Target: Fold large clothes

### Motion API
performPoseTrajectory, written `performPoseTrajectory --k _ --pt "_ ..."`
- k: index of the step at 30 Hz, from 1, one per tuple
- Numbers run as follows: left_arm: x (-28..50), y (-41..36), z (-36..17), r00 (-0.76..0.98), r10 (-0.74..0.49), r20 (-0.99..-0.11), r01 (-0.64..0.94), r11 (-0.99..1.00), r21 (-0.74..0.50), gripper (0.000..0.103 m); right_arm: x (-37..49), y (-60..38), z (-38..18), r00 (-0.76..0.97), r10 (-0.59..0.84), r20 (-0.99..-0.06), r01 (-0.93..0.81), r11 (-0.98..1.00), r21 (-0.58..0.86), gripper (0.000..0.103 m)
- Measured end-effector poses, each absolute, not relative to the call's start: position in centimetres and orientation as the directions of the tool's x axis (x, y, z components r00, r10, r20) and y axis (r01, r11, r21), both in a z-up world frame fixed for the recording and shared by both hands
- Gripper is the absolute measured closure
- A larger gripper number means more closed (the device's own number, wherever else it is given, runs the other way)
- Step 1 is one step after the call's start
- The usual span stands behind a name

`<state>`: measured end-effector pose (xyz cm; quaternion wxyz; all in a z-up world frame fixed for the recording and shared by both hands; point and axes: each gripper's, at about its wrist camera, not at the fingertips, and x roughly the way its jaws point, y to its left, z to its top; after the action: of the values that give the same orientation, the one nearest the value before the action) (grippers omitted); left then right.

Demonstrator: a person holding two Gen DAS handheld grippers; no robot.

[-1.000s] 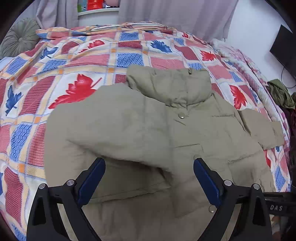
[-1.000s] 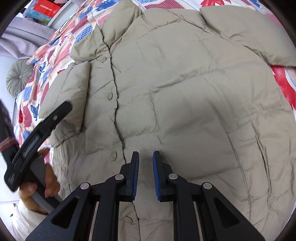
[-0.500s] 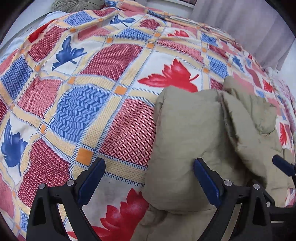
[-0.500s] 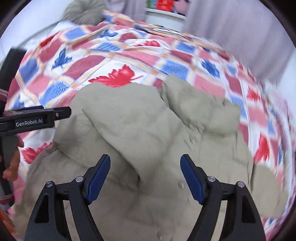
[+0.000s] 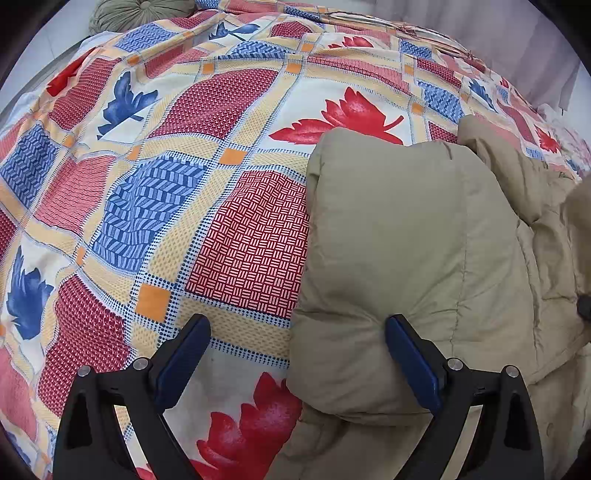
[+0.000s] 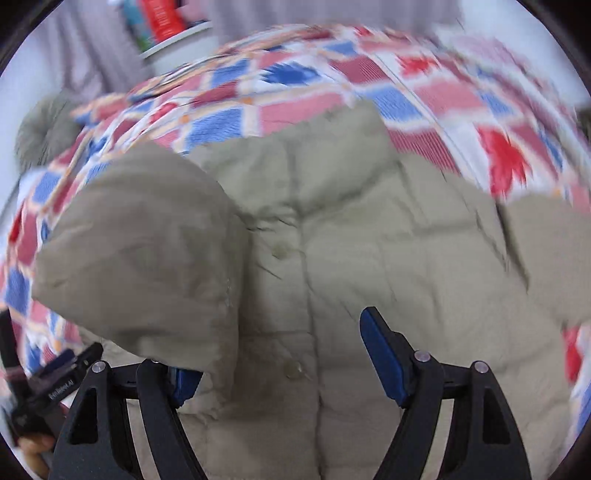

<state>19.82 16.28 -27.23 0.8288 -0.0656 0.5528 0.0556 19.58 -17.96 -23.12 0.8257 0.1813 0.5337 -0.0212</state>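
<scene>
A beige padded jacket (image 6: pixel 369 251) lies front-up on the patterned bedspread, snap buttons down its middle. Its left sleeve (image 5: pixel 391 236) is folded in over the body and also shows in the right wrist view (image 6: pixel 147 258). My left gripper (image 5: pixel 295 354) is open at the jacket's left edge, its right finger (image 5: pixel 410 362) resting against the folded sleeve, its left finger over bare bedspread. My right gripper (image 6: pixel 280 350) is open over the jacket's lower front; its left finger is partly hidden under the sleeve. The right wrist view is blurred.
The bedspread (image 5: pixel 155 192) with red and blue leaf squares covers the bed. A round green cushion (image 5: pixel 140 11) lies at the head end. Grey curtains and a shelf with boxes (image 6: pixel 162 22) stand behind the bed. The other gripper's handle (image 6: pixel 48 391) shows at lower left.
My left gripper swung left from over the jacket to its left edge and moved closer. My right gripper opened from nearly shut and tilted up over the jacket front.
</scene>
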Motion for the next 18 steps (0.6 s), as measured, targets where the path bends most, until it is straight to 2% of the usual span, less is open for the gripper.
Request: performPoseTrajectory --k 1,2,3,4,7,8,9,10,11,16,18 --pt "19.9 16.3 -27.2 0.378 0.024 -0.925 -0.168 0.985 -0.044 0.006 19.3 -18.9 -23.9 0.420 0.191 -0.887 0.266 0.909 0.322 0.033" --pt "19.9 16.3 -27.2 0.374 0.027 -0.927 -0.172 0.984 -0.041 0.006 19.1 -19.8 -24.9 0.403 0.230 -0.886 0.299 0.882 0.365 0.061" --pt "19.9 16.3 -27.2 0.370 0.031 -0.928 -0.175 0.984 -0.037 0.006 18.9 -20.5 -25.6 0.386 0.250 -0.888 0.327 0.863 0.385 0.071" --pt "19.9 16.2 -27.0 0.366 0.036 -0.930 -0.176 0.984 -0.031 0.006 18.7 -21.2 -26.4 0.376 0.267 -0.887 0.364 0.838 0.407 0.073" --pt "19.7 16.4 -25.8 0.379 0.083 -0.922 -0.176 0.984 0.016 0.007 17.6 -23.1 -27.1 0.382 0.314 -0.869 0.424 0.776 0.467 0.072" --pt "19.6 16.6 -25.1 0.395 0.096 -0.914 -0.177 0.984 0.027 0.007 17.2 -23.7 -26.8 0.383 0.304 -0.872 0.443 0.768 0.463 0.069" --pt "19.4 16.9 -24.3 0.410 0.101 -0.907 -0.179 0.983 0.028 0.007 16.8 -24.1 -26.4 0.382 0.294 -0.876 0.455 0.765 0.455 0.064" --pt "19.4 17.3 -23.6 0.424 0.100 -0.900 -0.183 0.983 0.023 0.007 16.4 -24.7 -26.0 0.387 0.280 -0.879 0.469 0.760 0.449 0.052" --pt "19.3 17.8 -23.0 0.433 0.098 -0.896 -0.186 0.982 0.017 0.007 15.9 -25.4 -25.4 0.399 0.266 -0.877 0.480 0.755 0.447 0.047" --pt "20.3 19.0 -20.7 0.468 0.051 -0.882 -0.182 0.982 -0.040 0.007 15.3 -26.1 -22.1 0.442 0.227 -0.868 0.422 0.801 0.424 0.048" --pt "21.0 18.8 -20.5 0.475 0.023 -0.879 -0.176 0.982 -0.070 0.007 15.7 -25.5 -21.0 0.464 0.235 -0.854 0.367 0.827 0.426 0.052"
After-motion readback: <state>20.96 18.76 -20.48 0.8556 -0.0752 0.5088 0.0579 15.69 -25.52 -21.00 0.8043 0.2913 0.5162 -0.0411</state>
